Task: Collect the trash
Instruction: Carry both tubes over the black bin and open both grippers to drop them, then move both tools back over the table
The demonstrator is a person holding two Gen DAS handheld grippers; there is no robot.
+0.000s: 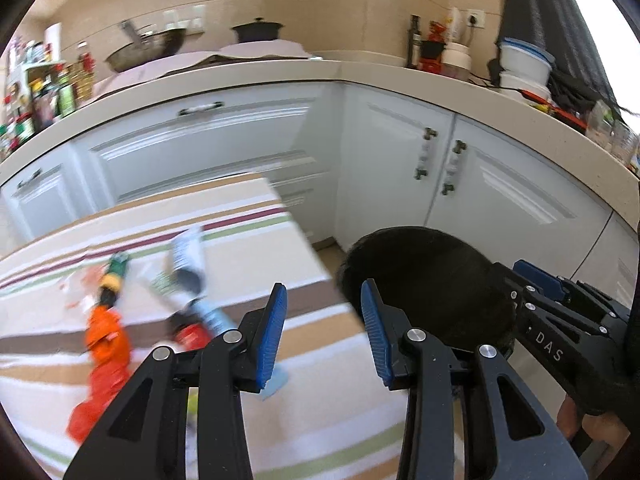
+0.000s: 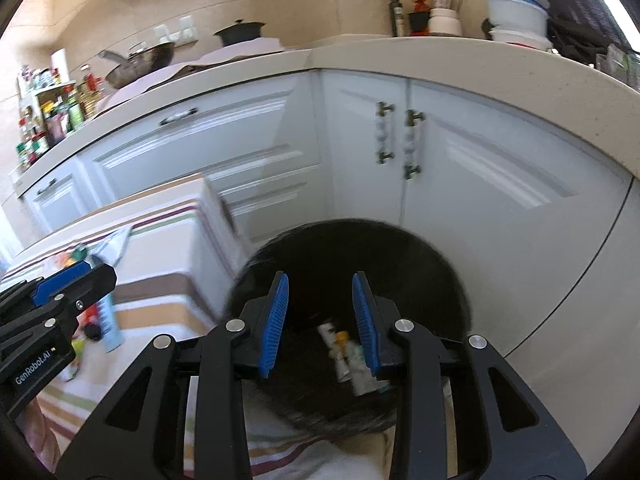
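Note:
A black-lined trash bin [image 2: 360, 256] stands on the floor by the corner of a striped-cloth table [image 1: 248, 240]. My right gripper [image 2: 320, 316] is open above the bin, and white and yellow wrappers [image 2: 348, 356] lie inside below it. My left gripper [image 1: 324, 328] is open and empty over the table's corner, beside the bin [image 1: 424, 276]. On the table lie an orange wrapper [image 1: 104, 356], a green and yellow wrapper [image 1: 114, 276], a white and blue wrapper [image 1: 188, 256], a light blue tube [image 1: 212, 316] and a red piece [image 1: 190, 336]. The right gripper's body [image 1: 568, 320] shows in the left wrist view.
White cabinets [image 1: 400, 152] with metal handles stand close behind the bin and table. The beige countertop [image 1: 360, 70] carries a wok [image 1: 148, 46], a black pot [image 1: 258, 30], bottles and stacked white containers [image 1: 524, 64]. The left gripper's body [image 2: 40, 320] shows at the left of the right wrist view.

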